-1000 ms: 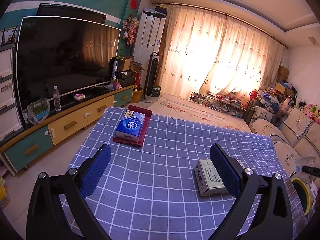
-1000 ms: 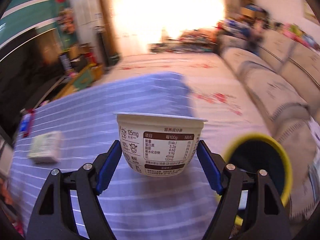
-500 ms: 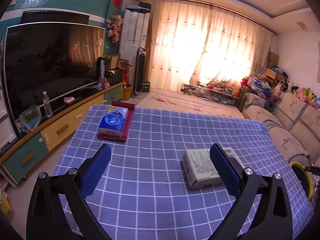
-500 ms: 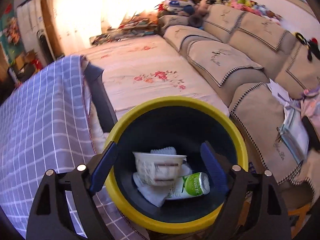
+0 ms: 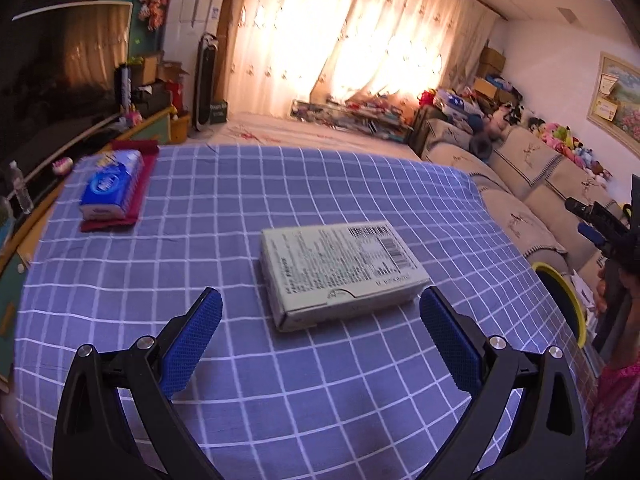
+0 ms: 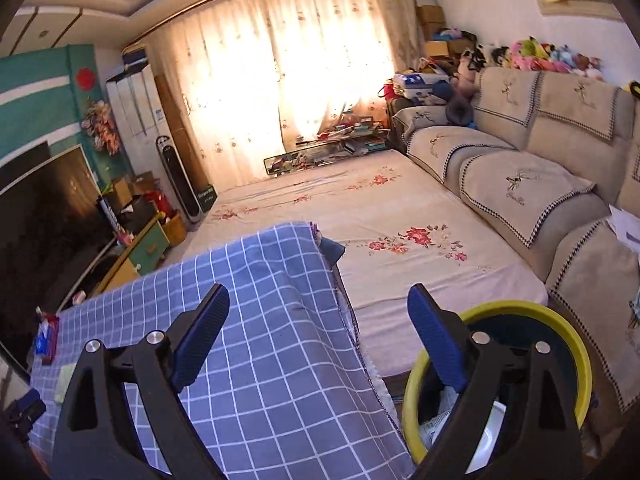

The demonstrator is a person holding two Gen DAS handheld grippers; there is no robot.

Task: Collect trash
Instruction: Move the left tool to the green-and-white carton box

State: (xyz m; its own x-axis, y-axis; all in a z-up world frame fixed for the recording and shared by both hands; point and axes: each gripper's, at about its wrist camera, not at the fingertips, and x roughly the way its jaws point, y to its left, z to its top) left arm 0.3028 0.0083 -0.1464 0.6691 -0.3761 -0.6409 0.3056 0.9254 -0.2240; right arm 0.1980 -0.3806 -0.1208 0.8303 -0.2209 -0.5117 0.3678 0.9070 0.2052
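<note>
A pale green flat carton point(image 5: 340, 270) lies on the blue checked tablecloth point(image 5: 200, 208), just ahead of my left gripper point(image 5: 318, 312), whose jaws are open with nothing between them. My right gripper point(image 6: 318, 308) hangs over the table's far corner beside the yellow-rimmed bin point(image 6: 560, 320); its jaws are opening and empty. Inside the bin, white trash point(image 6: 444, 416) shows behind the right finger. In the right wrist view the carton point(image 6: 64, 380) is a small pale shape at the far left. The right gripper point(image 5: 600, 224) also shows at the left wrist view's right edge, above the bin point(image 5: 564, 296).
A blue tissue pack point(image 5: 112, 182) lies on a red cloth at the table's far left. A TV cabinet point(image 5: 60, 148) runs along the left, a beige sofa point(image 6: 520, 168) along the right. A flowered sheet point(image 6: 380, 220) covers the floor beyond the table.
The yoghurt cup left my right gripper and dropped into the bin; that gripper then swung up and left toward the table. My left gripper dipped and closed in on the carton.
</note>
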